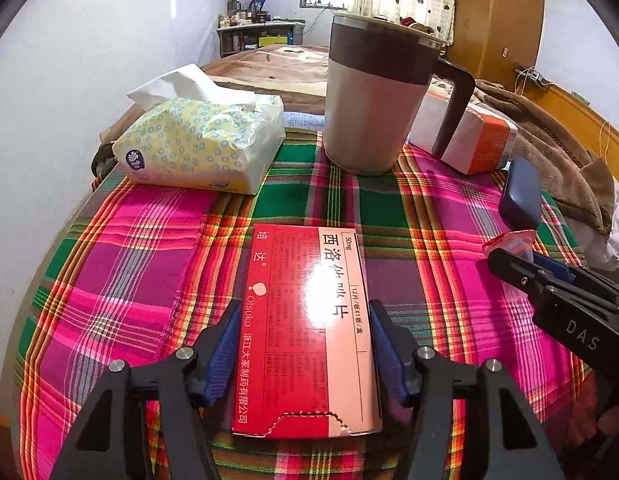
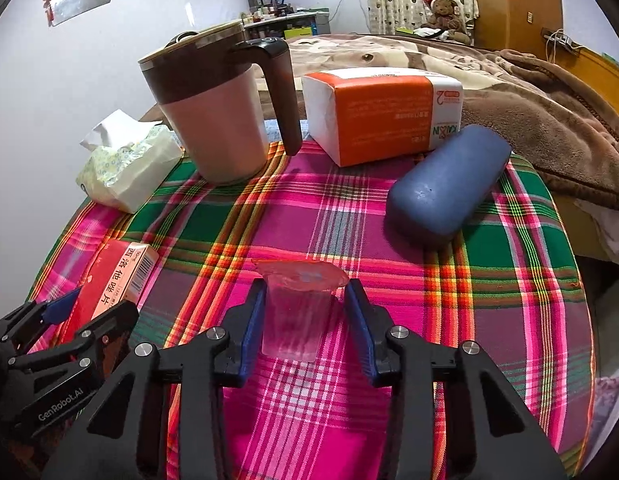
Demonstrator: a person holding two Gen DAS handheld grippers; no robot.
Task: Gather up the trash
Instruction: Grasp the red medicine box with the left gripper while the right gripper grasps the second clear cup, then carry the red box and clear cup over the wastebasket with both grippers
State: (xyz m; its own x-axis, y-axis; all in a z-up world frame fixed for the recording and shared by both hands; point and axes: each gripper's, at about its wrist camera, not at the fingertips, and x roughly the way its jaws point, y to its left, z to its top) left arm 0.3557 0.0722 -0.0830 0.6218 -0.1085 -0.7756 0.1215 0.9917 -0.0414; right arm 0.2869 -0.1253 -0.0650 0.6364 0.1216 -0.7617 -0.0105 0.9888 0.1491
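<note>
A red and pink medicine box (image 1: 305, 328) lies flat on the plaid tablecloth (image 1: 141, 264). My left gripper (image 1: 303, 312) straddles it with both blue pads against its long sides, shut on the box. The box also shows in the right wrist view (image 2: 117, 280). A small clear plastic cup with a red foil lid (image 2: 297, 308) stands upright between the fingers of my right gripper (image 2: 305, 292). The left pad touches the cup, the right pad stands a little off it, so the gripper is open. The right gripper with the cup shows in the left wrist view (image 1: 509, 256).
A brown and cream lidded mug (image 2: 217, 112) stands at the back. A yellow tissue pack (image 1: 201, 144) lies back left. An orange and white paper pack (image 2: 381, 112) and a blue glasses case (image 2: 445, 184) lie back right. A bed with a brown blanket (image 2: 529, 92) is behind.
</note>
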